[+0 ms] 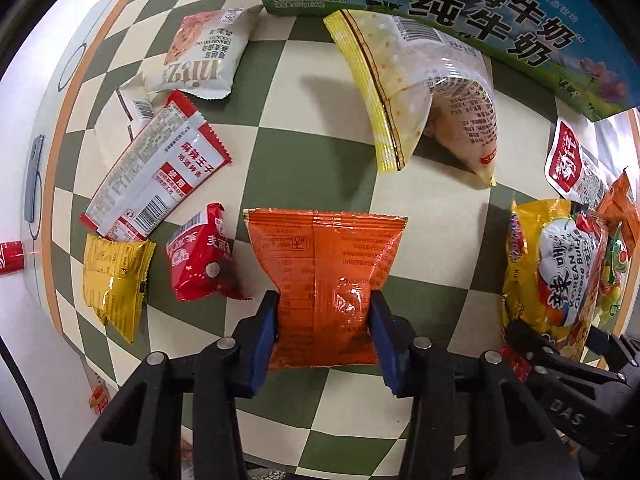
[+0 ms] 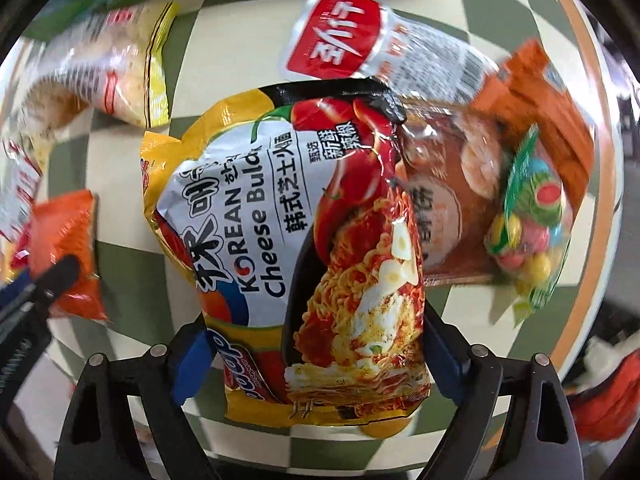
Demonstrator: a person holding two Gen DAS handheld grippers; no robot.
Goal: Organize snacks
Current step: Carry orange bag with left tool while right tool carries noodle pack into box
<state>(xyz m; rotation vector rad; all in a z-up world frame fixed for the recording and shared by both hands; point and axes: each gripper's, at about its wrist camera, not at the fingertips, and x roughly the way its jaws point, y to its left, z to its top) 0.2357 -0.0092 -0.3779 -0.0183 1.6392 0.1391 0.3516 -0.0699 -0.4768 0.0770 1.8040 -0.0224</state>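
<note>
Orange packet [image 1: 324,276] pinched, crinkled, glossy

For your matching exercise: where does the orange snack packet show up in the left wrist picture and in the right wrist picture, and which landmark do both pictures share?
Left wrist view: the orange snack packet lies at lower centre, pinched between the left tongs.
Right wrist view: the same packet sits at the far left edge, blurred.
Shared landmark: the yellow Korean cheese noodle bag, right edge in the left wrist view, centre in the right.
</note>
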